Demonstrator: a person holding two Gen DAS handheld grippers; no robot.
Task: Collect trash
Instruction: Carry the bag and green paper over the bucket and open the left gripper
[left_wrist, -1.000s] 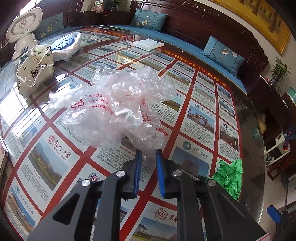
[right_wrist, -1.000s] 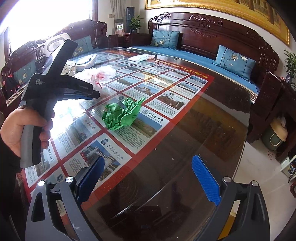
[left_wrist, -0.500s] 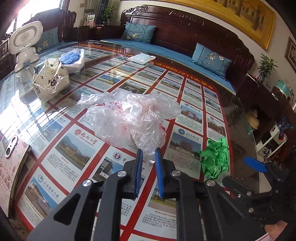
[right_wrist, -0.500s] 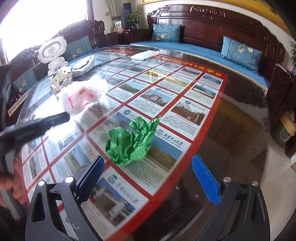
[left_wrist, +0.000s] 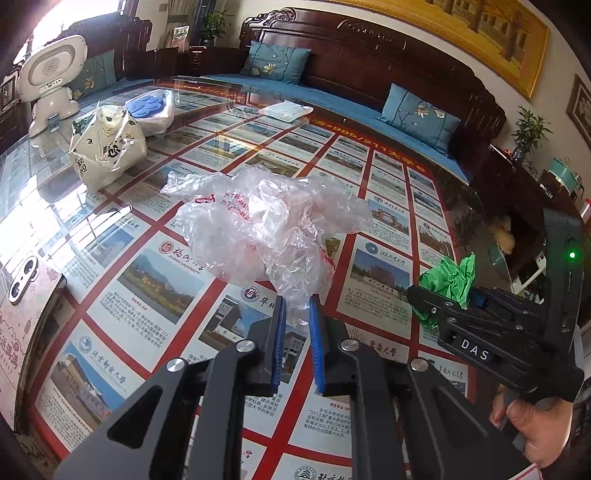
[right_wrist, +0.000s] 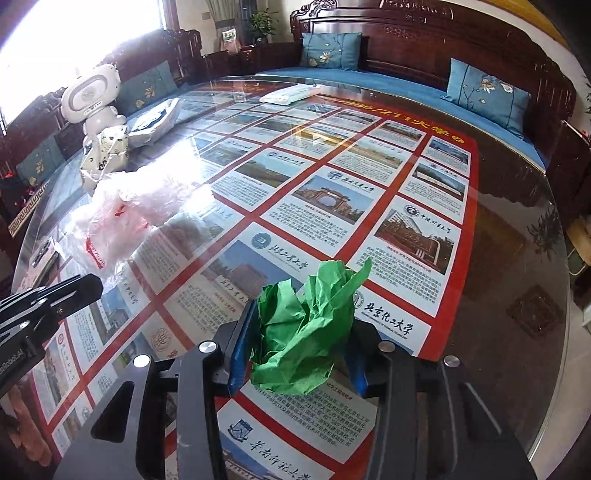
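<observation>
The left gripper (left_wrist: 296, 308) has its blue ribbed jaws drawn close together on a thin tail of the clear plastic bag (left_wrist: 266, 229), a crinkled, glossy film with red printing that billows ahead of the jaws and rests on the surface (left_wrist: 388, 229). That surface is a glass sheet over a grid of red-bordered printed university cards, shiny with window reflections.

The right gripper (right_wrist: 299, 339) has its jaws clamped on the green paper wad (right_wrist: 308, 328), a matte, sharply creased ball filling the gap between the blue pads, with one peak sticking up beyond them.

The left wrist view shows the right gripper (left_wrist: 474, 297) from the side, off to the right of the left jaws, the green wad (left_wrist: 448, 282) bulging from its tip, and a hand (left_wrist: 535, 428) on its handle. Only this view shows, far left of the jaws, a knotted white printed bag (left_wrist: 107, 151) clearly. The right wrist view shows the dark bare edge of the glass to the right of its jaws, and the left gripper's black tip (right_wrist: 70, 291) at far left.
</observation>
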